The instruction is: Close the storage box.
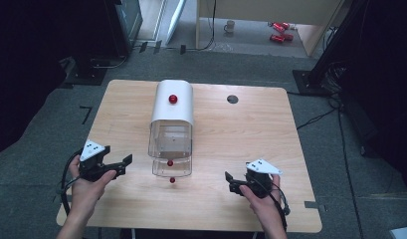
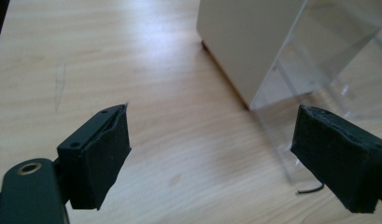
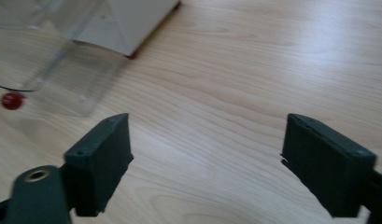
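A white round-topped box (image 1: 172, 107) with a red knob (image 1: 172, 99) stands mid-table, and a clear drawer (image 1: 171, 149) sticks out of its near side. One small red ball (image 1: 170, 163) shows at the drawer's front, another (image 1: 172, 179) just before it on the table. My left gripper (image 1: 122, 166) is held left of the drawer, open and empty; its own view has the jaws (image 2: 212, 154) wide apart, facing the white wall (image 2: 244, 42) and the clear part (image 2: 319, 60). My right gripper (image 1: 230, 182) is to the drawer's right, open (image 3: 207, 158) over bare wood, with a red ball (image 3: 12, 100) far left.
The light wooden table (image 1: 241, 139) has a round cable hole (image 1: 232, 98) at the back right. On the floor beyond it are a mug (image 1: 230, 26) and red cans (image 1: 278, 31). Dark stands flank the table's far corners.
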The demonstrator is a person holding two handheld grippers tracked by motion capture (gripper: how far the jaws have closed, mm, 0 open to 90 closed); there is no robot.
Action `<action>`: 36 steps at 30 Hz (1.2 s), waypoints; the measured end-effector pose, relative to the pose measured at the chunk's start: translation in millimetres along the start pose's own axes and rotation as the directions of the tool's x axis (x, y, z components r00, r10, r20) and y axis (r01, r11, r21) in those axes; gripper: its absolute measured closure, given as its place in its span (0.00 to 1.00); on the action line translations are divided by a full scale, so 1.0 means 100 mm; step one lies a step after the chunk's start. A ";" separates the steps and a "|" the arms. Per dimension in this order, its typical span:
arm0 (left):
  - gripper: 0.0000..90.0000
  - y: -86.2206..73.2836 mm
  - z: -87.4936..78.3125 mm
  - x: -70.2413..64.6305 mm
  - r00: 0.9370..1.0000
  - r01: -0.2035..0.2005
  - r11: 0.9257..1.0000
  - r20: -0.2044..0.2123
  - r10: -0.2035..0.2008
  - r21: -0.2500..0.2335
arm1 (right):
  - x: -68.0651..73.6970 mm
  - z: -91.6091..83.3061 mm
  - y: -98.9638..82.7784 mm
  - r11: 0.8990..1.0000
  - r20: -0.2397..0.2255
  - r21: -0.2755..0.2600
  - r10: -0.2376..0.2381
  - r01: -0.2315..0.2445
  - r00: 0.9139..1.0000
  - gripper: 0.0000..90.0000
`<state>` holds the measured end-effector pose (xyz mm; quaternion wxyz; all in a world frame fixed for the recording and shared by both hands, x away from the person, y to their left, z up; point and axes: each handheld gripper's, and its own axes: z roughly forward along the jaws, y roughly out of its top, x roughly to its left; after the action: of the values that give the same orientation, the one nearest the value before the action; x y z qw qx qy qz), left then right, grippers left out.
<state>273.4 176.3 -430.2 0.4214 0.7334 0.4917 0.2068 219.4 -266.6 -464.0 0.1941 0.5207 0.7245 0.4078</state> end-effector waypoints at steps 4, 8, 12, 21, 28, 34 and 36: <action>0.16 0.15 0.02 -0.09 0.999 -0.006 1.000 0.052 0.006 -0.007 | 0.17 0.01 0.08 1.000 -0.048 -0.025 -0.003 0.001 0.999 0.37; 0.20 0.26 0.05 -0.17 0.996 0.002 1.000 0.092 0.000 -0.029 | 0.33 0.04 0.15 0.999 -0.088 -0.044 -0.011 0.007 0.996 0.42; 0.33 0.26 0.08 -0.26 0.990 -0.001 0.999 0.142 0.007 -0.042 | 0.51 0.07 0.25 0.998 -0.124 -0.061 -0.039 0.032 0.991 0.45; 0.42 0.06 -0.01 -0.33 0.967 -0.062 0.997 0.244 0.073 -0.052 | 0.74 0.18 0.38 0.994 -0.159 -0.088 -0.081 0.068 0.984 0.50; 0.43 0.12 -0.01 -0.39 0.959 -0.066 0.994 0.270 0.087 -0.084 | 1.02 0.28 0.38 0.991 -0.213 -0.091 -0.120 0.102 0.970 0.61; 0.47 0.32 -0.01 -0.42 0.961 -0.035 0.988 0.267 0.074 -0.150 | 1.20 0.40 0.36 0.988 -0.226 -0.094 -0.140 0.121 0.964 0.72; 0.48 0.39 0.01 -0.43 0.964 -0.032 0.987 0.255 0.072 -0.159 | 1.22 0.41 0.36 0.988 -0.229 -0.096 -0.143 0.124 0.963 0.72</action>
<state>276.8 131.5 -394.1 0.5318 0.7323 0.3952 0.1570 223.1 -134.7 -441.7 0.1549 0.4104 0.7588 0.4814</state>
